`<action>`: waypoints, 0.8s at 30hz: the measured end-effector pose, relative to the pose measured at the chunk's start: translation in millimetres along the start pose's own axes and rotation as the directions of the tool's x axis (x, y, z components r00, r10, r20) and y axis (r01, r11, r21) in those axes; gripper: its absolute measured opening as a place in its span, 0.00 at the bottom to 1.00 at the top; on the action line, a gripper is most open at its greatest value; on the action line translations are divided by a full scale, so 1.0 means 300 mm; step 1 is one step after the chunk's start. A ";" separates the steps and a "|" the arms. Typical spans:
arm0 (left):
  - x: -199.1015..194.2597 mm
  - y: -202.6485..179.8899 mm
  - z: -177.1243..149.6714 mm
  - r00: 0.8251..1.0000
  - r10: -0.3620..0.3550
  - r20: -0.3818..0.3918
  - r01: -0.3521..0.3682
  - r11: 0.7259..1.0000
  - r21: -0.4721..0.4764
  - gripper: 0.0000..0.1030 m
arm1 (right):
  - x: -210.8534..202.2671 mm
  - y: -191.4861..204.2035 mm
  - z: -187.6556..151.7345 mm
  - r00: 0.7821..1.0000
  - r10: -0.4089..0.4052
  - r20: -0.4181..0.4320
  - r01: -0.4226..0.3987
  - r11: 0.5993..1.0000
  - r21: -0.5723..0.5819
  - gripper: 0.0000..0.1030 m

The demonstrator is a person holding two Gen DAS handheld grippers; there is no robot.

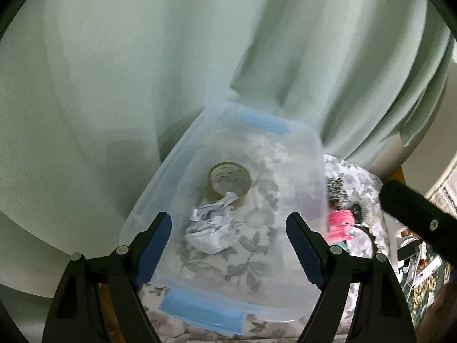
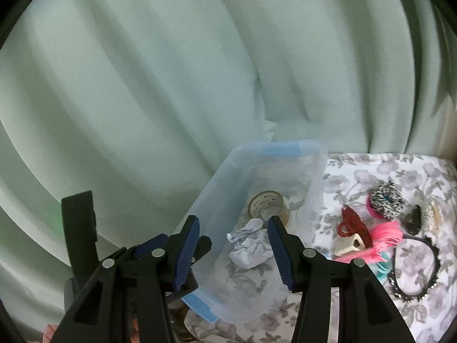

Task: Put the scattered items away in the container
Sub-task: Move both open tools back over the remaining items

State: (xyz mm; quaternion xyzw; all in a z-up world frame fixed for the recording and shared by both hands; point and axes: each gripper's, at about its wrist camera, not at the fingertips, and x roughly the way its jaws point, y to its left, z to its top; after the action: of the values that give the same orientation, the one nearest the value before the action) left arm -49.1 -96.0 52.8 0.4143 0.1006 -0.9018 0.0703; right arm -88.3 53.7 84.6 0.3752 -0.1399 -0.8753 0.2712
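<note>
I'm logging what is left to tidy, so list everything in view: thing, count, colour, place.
bin: 1, clear with blue handles, on cloth
tape: 1, tan, in bin
paper wad: 1, white, in bin
cloth: 1, floral grey-white, under everything
claw clip: 1, red, right of bin
cream clip: 1, under claw clip
comb: 1, pink, right of clips
scrunchie: 1, black-white, behind comb
headband: 1, black, far right
curtain: 1, pale green, behind
left gripper: open, empty, over bin
right gripper: open, empty
</note>
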 end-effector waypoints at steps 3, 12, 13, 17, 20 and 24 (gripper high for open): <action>-0.032 -0.065 -0.003 0.999 -0.036 0.029 0.035 0.999 0.030 0.81 | -0.047 -0.027 -0.015 1.000 -0.006 0.018 0.006 1.000 0.012 0.52; -0.094 -0.286 -0.035 0.989 -0.119 0.092 0.106 0.986 0.130 0.81 | -0.213 -0.159 -0.037 0.996 -0.033 0.088 0.025 0.996 0.085 0.55; -0.094 -0.313 -0.040 0.989 -0.117 0.093 0.103 0.984 0.148 0.81 | -0.231 -0.179 -0.038 0.995 -0.035 0.098 0.026 0.995 0.097 0.55; -0.083 -0.424 -0.061 0.988 -0.131 0.084 0.110 0.970 0.217 0.81 | -0.294 -0.255 -0.052 0.991 -0.046 0.128 0.028 0.990 0.137 0.56; -0.067 -0.498 -0.078 0.987 -0.145 0.066 0.125 0.962 0.243 0.81 | -0.331 -0.325 -0.066 0.989 -0.056 0.138 0.032 0.985 0.169 0.56; -0.026 -0.581 -0.110 0.990 -0.142 0.021 0.131 0.954 0.271 0.81 | -0.365 -0.427 -0.089 0.987 -0.077 0.144 0.044 0.974 0.224 0.56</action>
State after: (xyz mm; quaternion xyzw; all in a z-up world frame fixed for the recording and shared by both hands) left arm -56.4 81.3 59.3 0.3938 0.0042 -0.9180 -0.0473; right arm -53.5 220.3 72.8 0.3395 -0.2449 -0.8881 0.1897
